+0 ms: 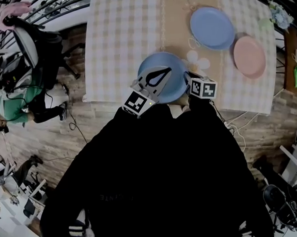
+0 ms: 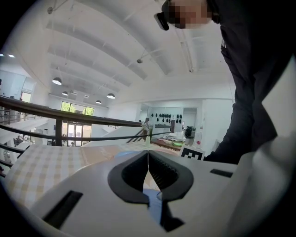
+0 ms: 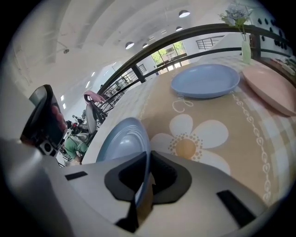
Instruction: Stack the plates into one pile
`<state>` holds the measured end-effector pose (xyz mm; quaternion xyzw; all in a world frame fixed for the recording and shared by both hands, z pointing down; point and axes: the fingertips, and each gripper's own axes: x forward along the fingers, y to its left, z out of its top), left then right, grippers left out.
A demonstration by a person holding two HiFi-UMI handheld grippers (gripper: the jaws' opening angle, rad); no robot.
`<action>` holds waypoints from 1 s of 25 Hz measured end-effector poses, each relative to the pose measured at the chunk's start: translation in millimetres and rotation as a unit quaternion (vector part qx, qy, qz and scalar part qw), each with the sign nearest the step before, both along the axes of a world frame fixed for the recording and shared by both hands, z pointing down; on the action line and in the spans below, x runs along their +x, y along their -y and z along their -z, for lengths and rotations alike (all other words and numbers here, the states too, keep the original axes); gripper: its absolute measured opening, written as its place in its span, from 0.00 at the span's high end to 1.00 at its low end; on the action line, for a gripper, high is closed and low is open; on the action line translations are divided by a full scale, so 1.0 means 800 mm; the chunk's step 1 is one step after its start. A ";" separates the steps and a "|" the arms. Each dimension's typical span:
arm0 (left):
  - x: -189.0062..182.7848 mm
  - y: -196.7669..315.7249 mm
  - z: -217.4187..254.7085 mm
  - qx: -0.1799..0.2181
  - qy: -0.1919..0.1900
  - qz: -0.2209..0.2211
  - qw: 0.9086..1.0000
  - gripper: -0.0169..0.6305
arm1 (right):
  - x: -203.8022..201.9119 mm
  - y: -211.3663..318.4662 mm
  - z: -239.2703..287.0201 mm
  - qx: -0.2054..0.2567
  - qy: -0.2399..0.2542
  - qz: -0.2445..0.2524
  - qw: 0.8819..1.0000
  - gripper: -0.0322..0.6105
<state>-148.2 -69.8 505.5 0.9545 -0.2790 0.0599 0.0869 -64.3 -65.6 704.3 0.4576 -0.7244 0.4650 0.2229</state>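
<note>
The right gripper (image 3: 147, 159) clamped the near blue plate (image 3: 121, 139) by its rim. The far blue plate (image 3: 206, 80) lay ahead-right of it. The left gripper (image 2: 148, 155) was closed, empty.

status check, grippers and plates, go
Right gripper shut on rim of near blue plate. Left gripper shut, empty. Far blue plate, pink plate unstacked. Nothing blocking.

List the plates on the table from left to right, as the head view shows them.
The blue plate nearest the person → the second blue plate → the pink plate.
</note>
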 end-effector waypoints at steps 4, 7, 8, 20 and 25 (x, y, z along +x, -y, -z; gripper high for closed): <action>0.016 0.003 0.010 0.009 0.002 -0.002 1.000 0.94 | 0.028 0.006 0.012 -0.001 0.009 -0.021 1.000 0.91; 0.032 0.004 0.017 0.013 0.005 -0.005 1.000 0.94 | 0.050 0.011 0.023 0.003 0.020 -0.037 0.999 0.91; 0.037 0.004 0.018 0.014 0.006 -0.006 1.000 0.94 | 0.058 0.011 0.027 0.003 0.023 -0.042 0.999 0.91; 0.118 0.011 0.041 0.033 -0.008 -0.035 0.999 0.94 | 0.160 0.015 0.052 0.002 0.032 -0.095 0.995 0.91; 0.147 0.009 0.048 0.044 0.001 -0.050 0.998 0.94 | 0.203 0.008 0.057 -0.003 0.035 -0.119 0.992 0.91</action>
